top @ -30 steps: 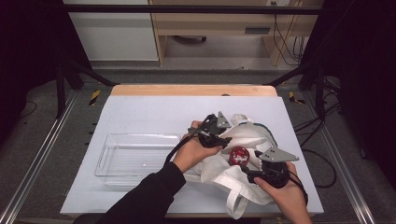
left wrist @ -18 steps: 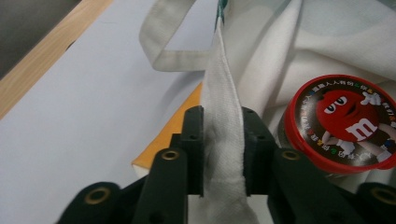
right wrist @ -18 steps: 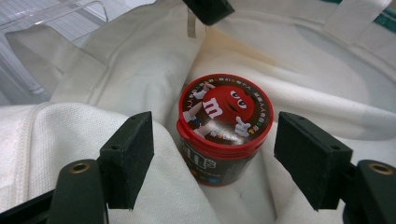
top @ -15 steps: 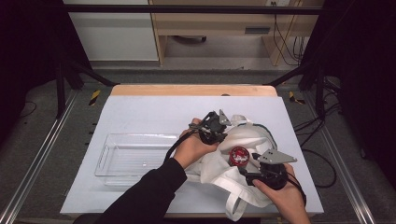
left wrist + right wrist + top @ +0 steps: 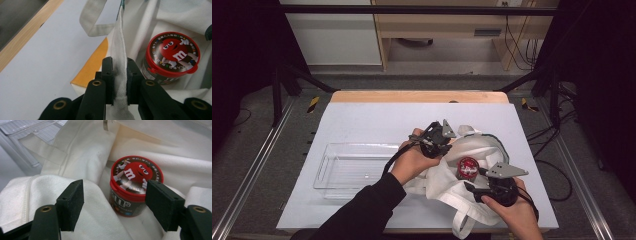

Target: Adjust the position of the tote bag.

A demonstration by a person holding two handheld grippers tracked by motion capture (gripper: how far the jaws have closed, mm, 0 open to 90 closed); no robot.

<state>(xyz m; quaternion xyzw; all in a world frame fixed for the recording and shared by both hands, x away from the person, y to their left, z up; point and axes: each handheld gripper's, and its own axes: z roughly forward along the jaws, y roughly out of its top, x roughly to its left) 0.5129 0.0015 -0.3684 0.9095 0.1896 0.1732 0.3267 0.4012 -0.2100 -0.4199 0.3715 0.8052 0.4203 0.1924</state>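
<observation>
Left claw (image 5: 438, 140): held in the left hand (image 5: 414, 160), dark sleeve (image 5: 362, 212) entering from the bottom edge; jaws closed tight on a fold of white tote bag (image 5: 119, 62) fabric, the cloth pinched upright between the two pads.

Right claw (image 5: 479, 186): held in the right hand (image 5: 512, 212) at the near right; jaws spread wide, one pad to each side of a red-lidded M&M's tub (image 5: 133, 185), neither pad touching it.
</observation>
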